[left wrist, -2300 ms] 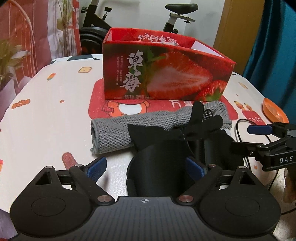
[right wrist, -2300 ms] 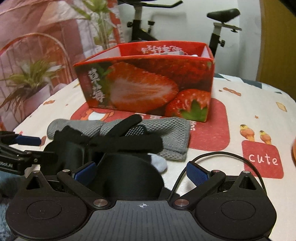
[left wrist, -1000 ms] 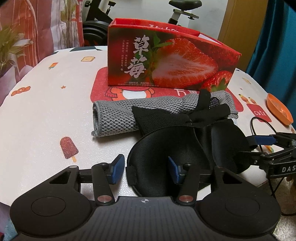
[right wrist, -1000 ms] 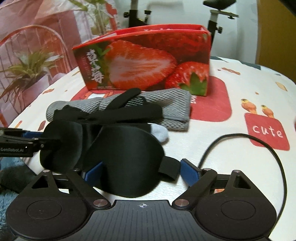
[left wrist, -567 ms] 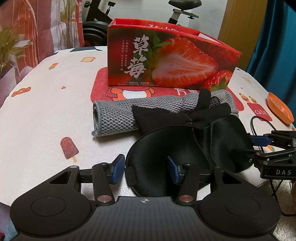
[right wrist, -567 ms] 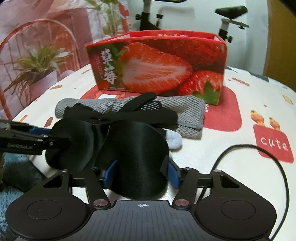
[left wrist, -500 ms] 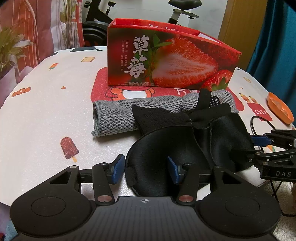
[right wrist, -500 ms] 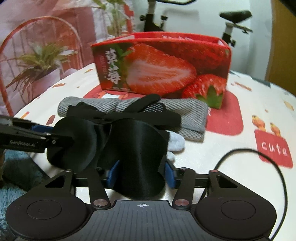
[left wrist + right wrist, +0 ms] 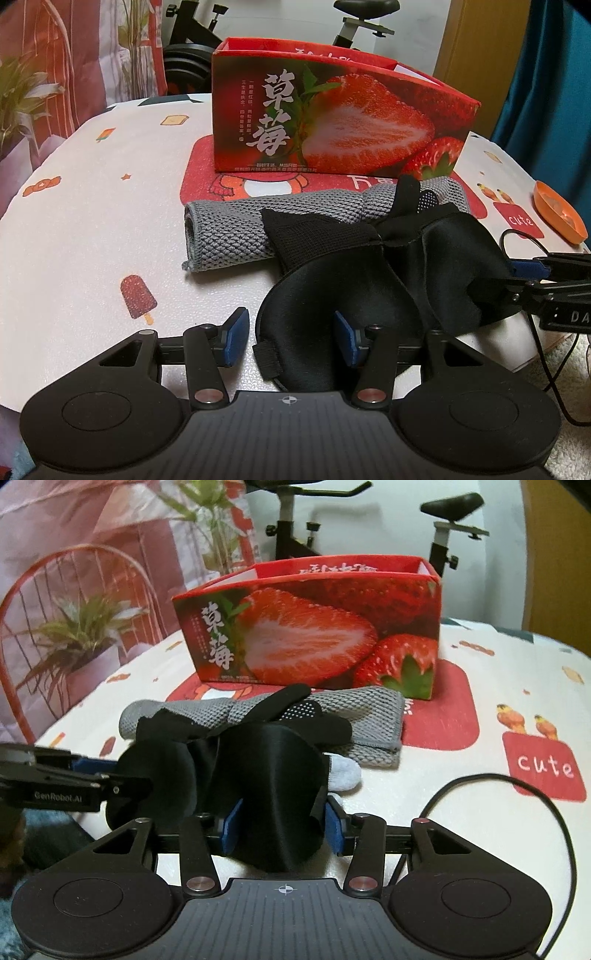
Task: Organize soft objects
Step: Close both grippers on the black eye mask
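Observation:
A black satin sleep mask [image 9: 369, 284] lies at the table's near edge, partly over a black glove [image 9: 317, 229] and a rolled grey towel [image 9: 258, 218]. My left gripper [image 9: 291, 336] is partly open around the mask's left end; its left pad [image 9: 236, 332] stands clear of the fabric. My right gripper [image 9: 280, 823] is shut on the mask's other end [image 9: 273, 775], which is bunched between its blue pads. Each gripper shows in the other's view, the right one [image 9: 546, 280] and the left one [image 9: 74, 775]. A red strawberry box [image 9: 332, 122] stands open-topped behind the towel.
An orange dish [image 9: 557, 210] sits at the table's right edge. A black cable [image 9: 517, 794] loops over the tablecloth near my right gripper. A white-tipped glove finger [image 9: 343, 771] pokes out beside the mask. An exercise bike and a plant stand beyond the table.
My right gripper has closed onto the mask's right end, bunching it. My left gripper narrowed around the left end earlier and has since held still.

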The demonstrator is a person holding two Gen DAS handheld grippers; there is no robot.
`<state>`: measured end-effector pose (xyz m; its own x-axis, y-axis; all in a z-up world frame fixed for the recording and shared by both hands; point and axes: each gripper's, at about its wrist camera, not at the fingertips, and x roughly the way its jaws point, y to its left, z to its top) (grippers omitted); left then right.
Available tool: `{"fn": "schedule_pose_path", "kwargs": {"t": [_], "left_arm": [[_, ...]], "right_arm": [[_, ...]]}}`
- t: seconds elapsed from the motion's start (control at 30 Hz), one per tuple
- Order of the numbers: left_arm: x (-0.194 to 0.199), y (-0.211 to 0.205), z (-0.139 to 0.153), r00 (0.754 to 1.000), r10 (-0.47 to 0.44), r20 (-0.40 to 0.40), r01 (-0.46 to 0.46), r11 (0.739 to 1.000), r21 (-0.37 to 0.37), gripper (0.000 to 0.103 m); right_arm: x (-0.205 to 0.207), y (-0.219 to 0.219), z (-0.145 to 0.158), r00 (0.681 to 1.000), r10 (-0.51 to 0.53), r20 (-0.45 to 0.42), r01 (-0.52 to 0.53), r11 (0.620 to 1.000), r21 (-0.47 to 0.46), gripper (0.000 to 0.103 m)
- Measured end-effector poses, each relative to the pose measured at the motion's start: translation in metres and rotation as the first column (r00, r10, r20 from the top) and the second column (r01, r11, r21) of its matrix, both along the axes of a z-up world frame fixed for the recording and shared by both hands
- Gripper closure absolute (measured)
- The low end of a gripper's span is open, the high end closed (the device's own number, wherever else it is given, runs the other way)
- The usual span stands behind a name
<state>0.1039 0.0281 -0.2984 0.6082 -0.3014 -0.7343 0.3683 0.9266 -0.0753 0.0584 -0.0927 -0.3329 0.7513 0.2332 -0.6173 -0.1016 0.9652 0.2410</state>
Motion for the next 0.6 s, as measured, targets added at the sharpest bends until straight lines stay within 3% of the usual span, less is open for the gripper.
{"fn": "schedule_pose_path", "kwargs": {"t": [0.43, 0.6], "left_arm": [[0.000, 0.003, 0.000, 1.000, 0.006, -0.003, -0.006, 1.000, -0.019, 0.049], [0.000, 0.003, 0.000, 1.000, 0.005, -0.007, -0.006, 1.000, -0.023, 0.049]], "right_arm": [[-0.001, -0.020, -0.005, 0.997, -0.071, -0.018, 0.073, 0.983, 0.168, 0.058], [-0.001, -0.017, -0.008, 0.998, -0.062, -0.025, 0.066, 0.985, 0.159, 0.063]]}}
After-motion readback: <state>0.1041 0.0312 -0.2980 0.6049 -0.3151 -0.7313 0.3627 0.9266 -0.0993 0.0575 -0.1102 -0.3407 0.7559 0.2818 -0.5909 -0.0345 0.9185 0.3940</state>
